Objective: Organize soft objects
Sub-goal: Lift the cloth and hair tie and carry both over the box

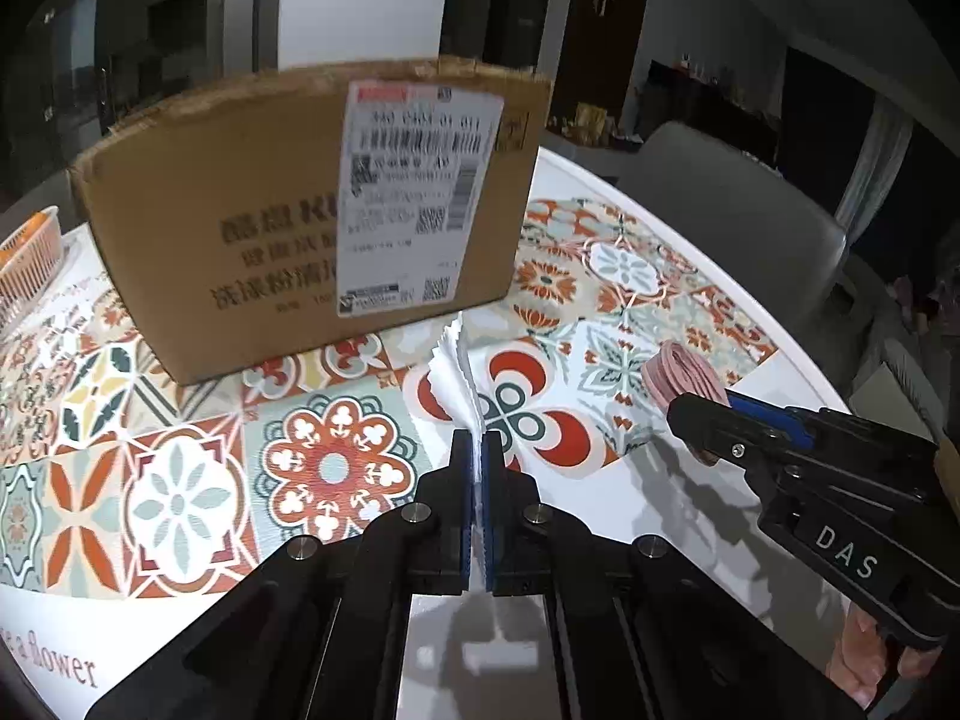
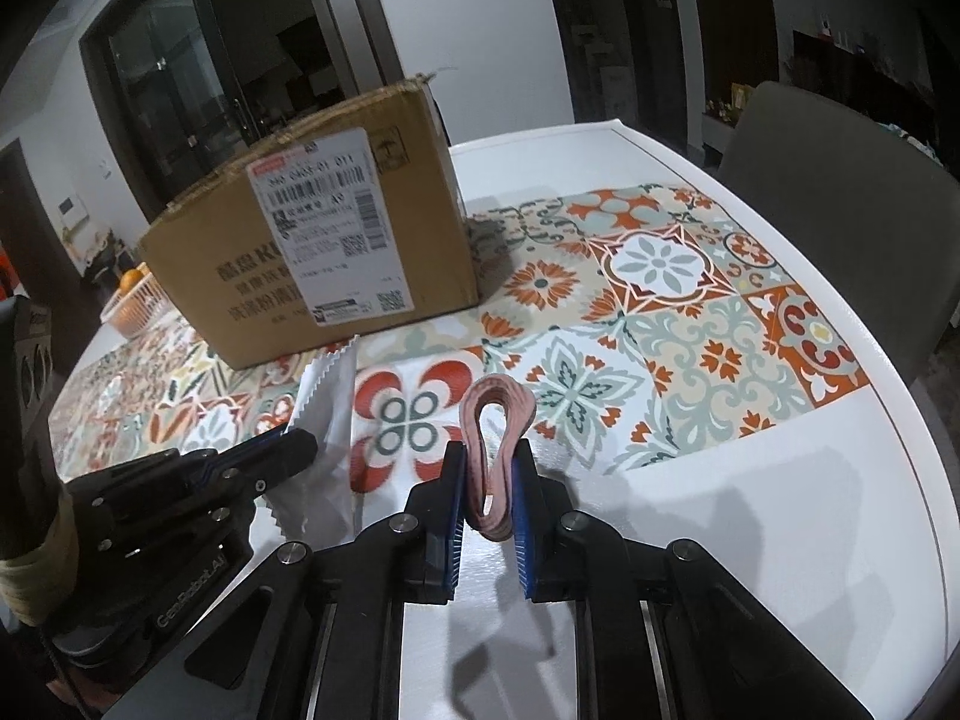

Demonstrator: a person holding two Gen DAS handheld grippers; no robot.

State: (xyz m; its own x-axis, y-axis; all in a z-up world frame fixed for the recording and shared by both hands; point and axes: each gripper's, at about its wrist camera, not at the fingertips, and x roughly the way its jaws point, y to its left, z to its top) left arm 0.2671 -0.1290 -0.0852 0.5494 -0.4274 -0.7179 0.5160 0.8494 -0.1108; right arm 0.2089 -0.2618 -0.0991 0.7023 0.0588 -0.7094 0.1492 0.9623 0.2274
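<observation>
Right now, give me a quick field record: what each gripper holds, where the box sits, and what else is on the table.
left gripper: shut on white cloth, pinked edge, held above the table
right gripper: shut on pink folded cloth, looped between the pads
cardboard box: ahead of both grippers, standing on the patterned mat, shipping label facing us
box top: cannot tell if open
orange basket: far left, beside the box
table: white, round-edged
chair: grey, at the far right edge

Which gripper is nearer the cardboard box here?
Left. The left gripper, holding the white cloth, sits in front of the cardboard box; the right gripper, holding the pink cloth, is farther off to its right.
</observation>
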